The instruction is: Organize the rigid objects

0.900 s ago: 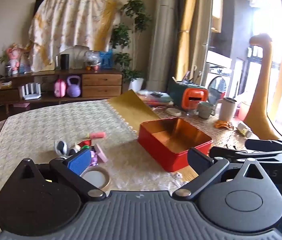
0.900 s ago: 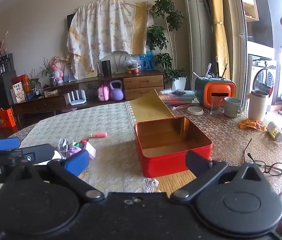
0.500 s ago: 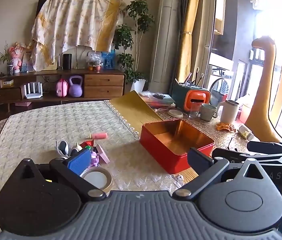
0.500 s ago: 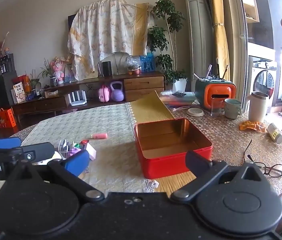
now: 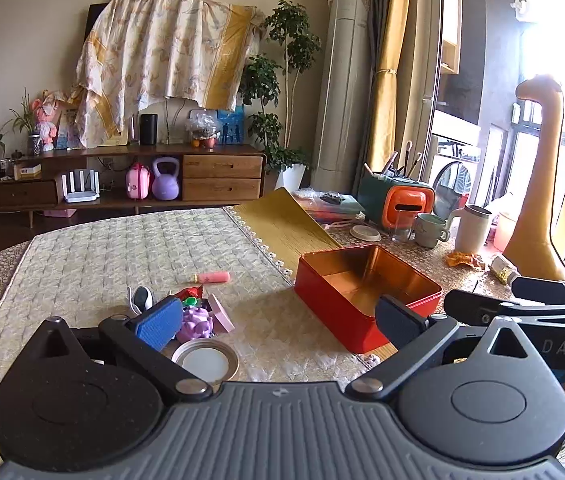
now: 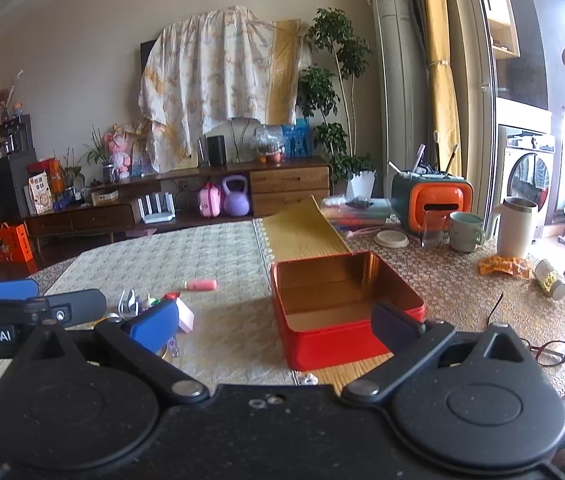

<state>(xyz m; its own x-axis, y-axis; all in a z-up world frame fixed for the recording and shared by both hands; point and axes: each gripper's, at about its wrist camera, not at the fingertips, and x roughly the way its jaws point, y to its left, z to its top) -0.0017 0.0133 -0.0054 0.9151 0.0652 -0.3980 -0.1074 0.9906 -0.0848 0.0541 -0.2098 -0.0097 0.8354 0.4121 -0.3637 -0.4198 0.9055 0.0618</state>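
An open red tin box point(image 5: 366, 300) point(image 6: 342, 308) with a gold inside sits empty on the round table. Left of it lies a pile of small things: a purple toy point(image 5: 196, 322), a pink block point(image 5: 218, 316), a round lid point(image 5: 206, 362) and a pink tube point(image 5: 212, 277) point(image 6: 200, 285) farther back. My left gripper point(image 5: 278, 320) stands open just behind the pile, nothing between its fingers. My right gripper point(image 6: 274, 324) is open too, near the box's front edge, and holds nothing.
At the back right of the table stand an orange and green holder point(image 6: 432, 200), a mug point(image 6: 464, 232), a white jug point(image 6: 516, 232) and a small jar point(image 6: 550, 278). Glasses point(image 6: 546, 352) lie at the right edge. A gold lid point(image 5: 282, 224) leans behind the box.
Both views have tilted slightly upward, so the table contents sit a little lower in frame. Neither gripper has taken hold of anything.
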